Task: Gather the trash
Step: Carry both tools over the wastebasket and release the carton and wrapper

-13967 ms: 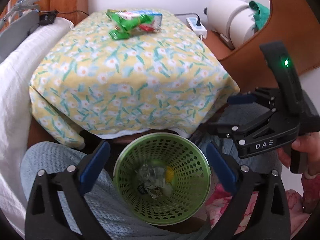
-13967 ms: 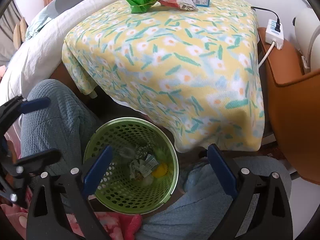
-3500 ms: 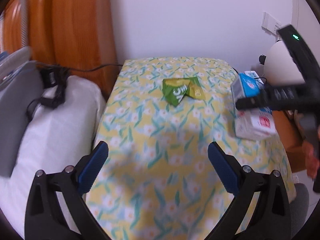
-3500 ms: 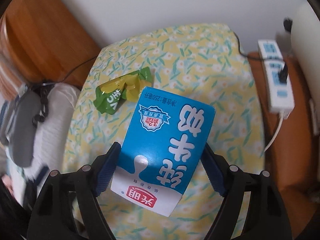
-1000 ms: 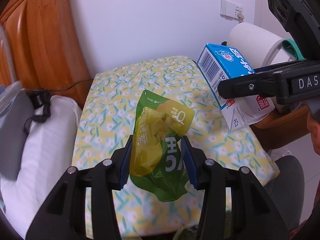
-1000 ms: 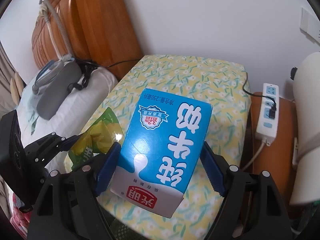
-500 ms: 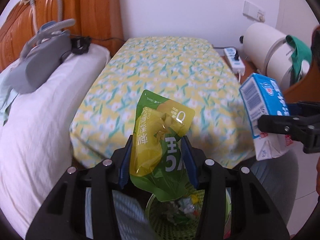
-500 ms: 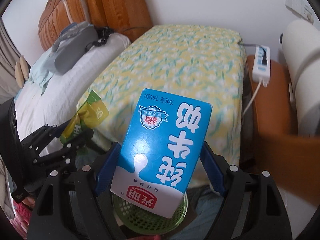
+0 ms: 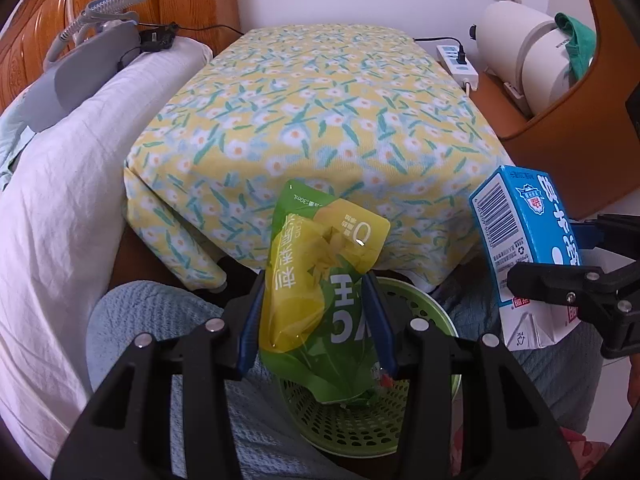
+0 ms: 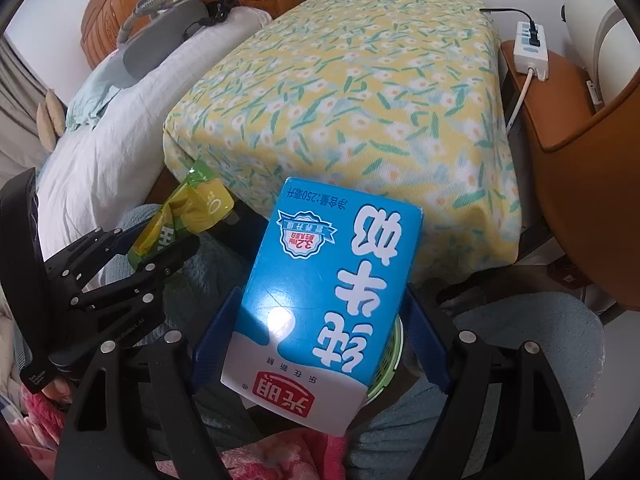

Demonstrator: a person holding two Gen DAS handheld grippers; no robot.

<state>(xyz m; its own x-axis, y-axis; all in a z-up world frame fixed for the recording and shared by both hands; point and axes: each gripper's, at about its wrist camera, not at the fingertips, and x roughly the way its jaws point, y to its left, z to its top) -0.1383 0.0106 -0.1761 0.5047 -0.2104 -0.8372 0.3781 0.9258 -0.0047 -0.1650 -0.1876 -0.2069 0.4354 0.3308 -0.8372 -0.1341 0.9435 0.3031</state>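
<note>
My left gripper (image 9: 316,320) is shut on a green and yellow snack pouch (image 9: 324,292) and holds it over the green perforated trash basket (image 9: 424,312) between the person's knees. My right gripper (image 10: 320,336) is shut on a blue and white milk carton (image 10: 332,280), which hides most of the basket (image 10: 390,360) below it. The carton (image 9: 524,240) and right gripper (image 9: 576,280) show at the right of the left wrist view. The pouch (image 10: 180,216) and left gripper (image 10: 132,256) show at the left of the right wrist view.
A table under a yellow flowered cloth (image 9: 320,100) stands just beyond the basket. A white pillow (image 9: 60,168) with a grey device lies at the left. A power strip (image 9: 456,60), a white appliance (image 9: 520,48) and a brown chair (image 9: 568,112) are at the right.
Both grippers have come back from the table and lowered toward the basket, each still holding its item. The basket now shows larger under the pouch.
</note>
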